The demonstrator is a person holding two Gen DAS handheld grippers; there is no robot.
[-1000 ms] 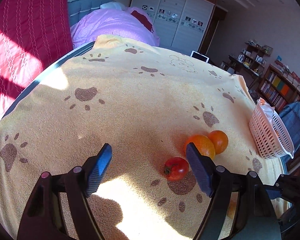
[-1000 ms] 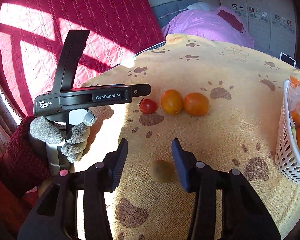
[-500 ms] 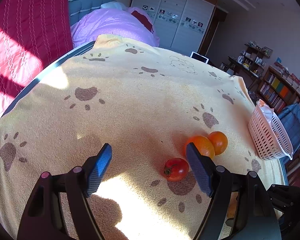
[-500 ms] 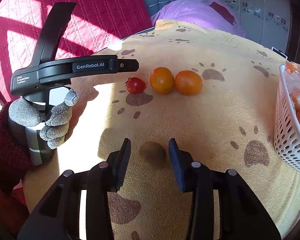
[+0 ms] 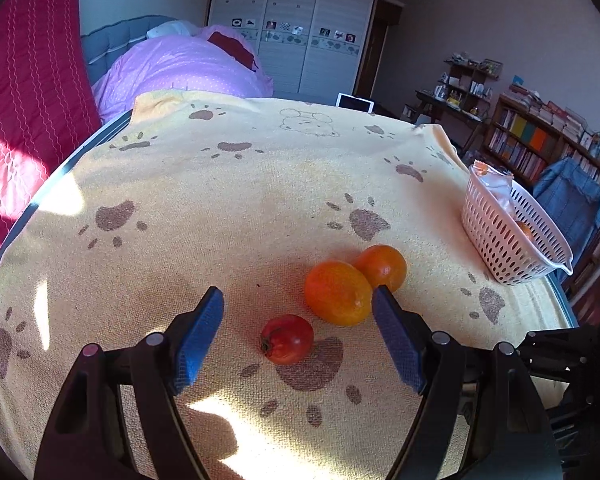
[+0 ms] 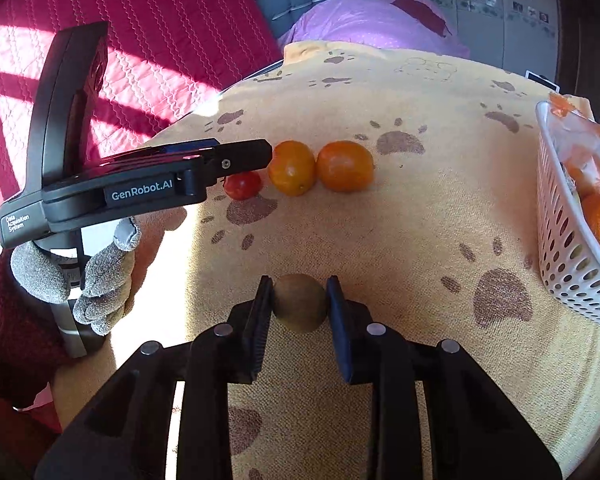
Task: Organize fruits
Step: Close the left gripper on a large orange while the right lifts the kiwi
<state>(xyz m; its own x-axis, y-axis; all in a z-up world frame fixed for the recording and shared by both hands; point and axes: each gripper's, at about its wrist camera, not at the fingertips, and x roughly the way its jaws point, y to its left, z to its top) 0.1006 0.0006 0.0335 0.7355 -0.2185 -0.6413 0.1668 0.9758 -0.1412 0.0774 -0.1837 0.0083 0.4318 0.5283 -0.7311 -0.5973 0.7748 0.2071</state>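
Note:
A red tomato (image 5: 287,339) and two oranges (image 5: 337,293) (image 5: 381,267) lie in a row on the yellow paw-print cloth (image 5: 220,200). My left gripper (image 5: 298,338) is open and empty, with the tomato between its fingers. The row also shows in the right wrist view: tomato (image 6: 242,185), oranges (image 6: 291,167) (image 6: 345,165). My right gripper (image 6: 299,304) is shut on a brown kiwi (image 6: 299,302) just above the cloth, nearer than the row.
A white slotted basket (image 5: 500,236) stands at the cloth's right edge, and in the right wrist view (image 6: 560,248) it holds oranges and a plastic bag. A red bed lies to the left. The left gripper's body (image 6: 140,184) reaches in from the left.
My right gripper moved forward around the kiwi and closed on it. My left gripper shifted slightly, so the tomato now sits between its fingers.

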